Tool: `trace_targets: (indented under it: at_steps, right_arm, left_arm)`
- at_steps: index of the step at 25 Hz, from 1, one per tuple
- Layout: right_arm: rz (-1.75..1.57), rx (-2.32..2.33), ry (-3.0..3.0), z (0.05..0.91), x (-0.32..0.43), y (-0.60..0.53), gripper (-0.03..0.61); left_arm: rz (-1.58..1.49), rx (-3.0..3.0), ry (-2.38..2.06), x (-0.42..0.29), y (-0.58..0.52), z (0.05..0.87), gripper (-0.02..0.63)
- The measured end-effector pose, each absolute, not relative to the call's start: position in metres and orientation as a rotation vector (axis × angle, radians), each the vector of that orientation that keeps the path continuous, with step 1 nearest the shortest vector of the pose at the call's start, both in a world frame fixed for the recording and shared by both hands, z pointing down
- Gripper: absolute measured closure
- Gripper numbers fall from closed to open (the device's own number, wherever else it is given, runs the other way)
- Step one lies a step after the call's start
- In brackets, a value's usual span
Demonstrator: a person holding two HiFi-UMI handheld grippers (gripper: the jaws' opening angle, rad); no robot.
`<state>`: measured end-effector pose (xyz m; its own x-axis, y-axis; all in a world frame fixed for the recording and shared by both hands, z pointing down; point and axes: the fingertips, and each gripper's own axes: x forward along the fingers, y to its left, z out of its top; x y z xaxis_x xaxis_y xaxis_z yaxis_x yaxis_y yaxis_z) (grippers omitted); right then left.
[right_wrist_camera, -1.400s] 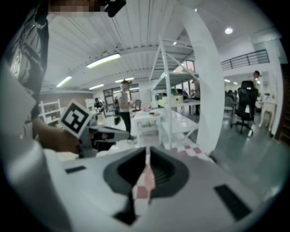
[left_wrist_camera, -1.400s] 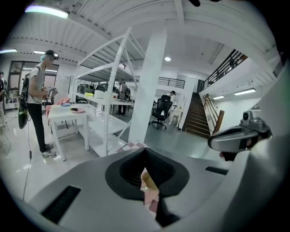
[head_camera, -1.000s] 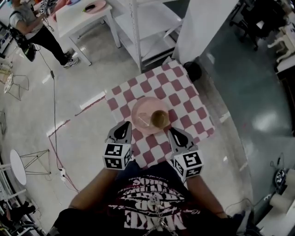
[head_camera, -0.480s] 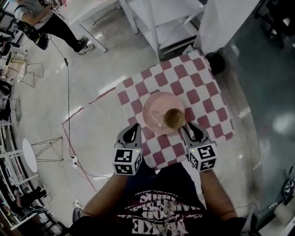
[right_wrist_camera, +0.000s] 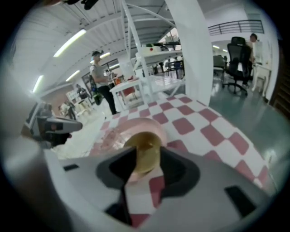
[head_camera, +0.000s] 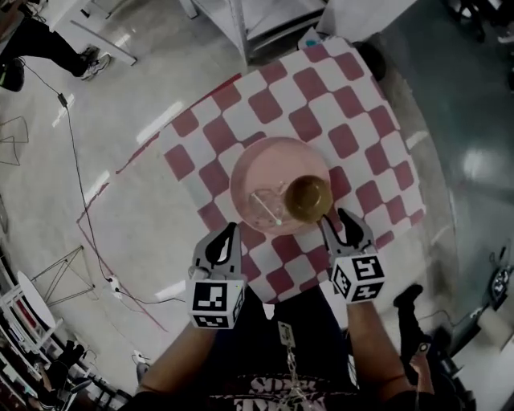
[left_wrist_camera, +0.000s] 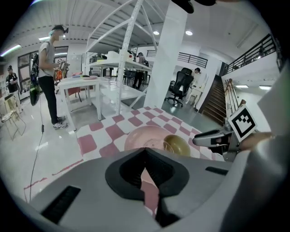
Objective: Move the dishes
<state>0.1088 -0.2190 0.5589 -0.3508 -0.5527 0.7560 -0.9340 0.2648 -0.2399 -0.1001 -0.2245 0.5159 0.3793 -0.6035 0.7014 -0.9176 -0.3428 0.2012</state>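
A pink plate lies on the red-and-white checked table. On its near right part stands an olive bowl, and beside it a small clear dish with a spoon. My left gripper hovers at the plate's near left rim, shut and empty. My right gripper is just short of the bowl with its jaws a little apart and nothing between them. The left gripper view shows the plate and bowl ahead. In the right gripper view the bowl sits straight ahead between the jaws.
A white shelving rack and a white column stand beyond the table. A cable runs across the floor at the left, near a wire stool. A person stands by a white table.
The table, plate and bowl have drawn closer and larger in the head view. Both grippers have come up to the plate's near rim, the right one nearly at the bowl.
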Motion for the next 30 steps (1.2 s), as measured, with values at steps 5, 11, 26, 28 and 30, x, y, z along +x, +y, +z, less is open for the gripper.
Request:
trace_targets:
  at_steps: [5, 11, 26, 28, 30]
  right_arm:
    - [0.970, 1.425, -1.922, 0.590, 0.115, -0.216, 0.405]
    - [1.018, 1.469, -1.879, 0.614, 0.115, -0.215, 0.406]
    - [1.077, 1.479, -1.950, 0.594, 0.127, -0.245, 0.540]
    - [1.062, 1.488, -1.968, 0.587, 0.135, -0.254, 0.540]
    - [1.042, 1.501, -1.981, 0.580, 0.147, -0.266, 0.540]
  left_arm:
    - [0.737, 2.062, -1.228, -0.117, -0.218, 0.549, 0.584]
    - [0.763, 2.067, -1.187, -0.127, -0.217, 0.567, 0.584]
    - [0.739, 2.138, -1.206, -0.107, -0.246, 0.564, 0.584]
    - [0.741, 2.131, -1.216, -0.106, -0.248, 0.564, 0.584]
    - [0.741, 2.126, -1.232, -0.106, -0.250, 0.565, 0.584]
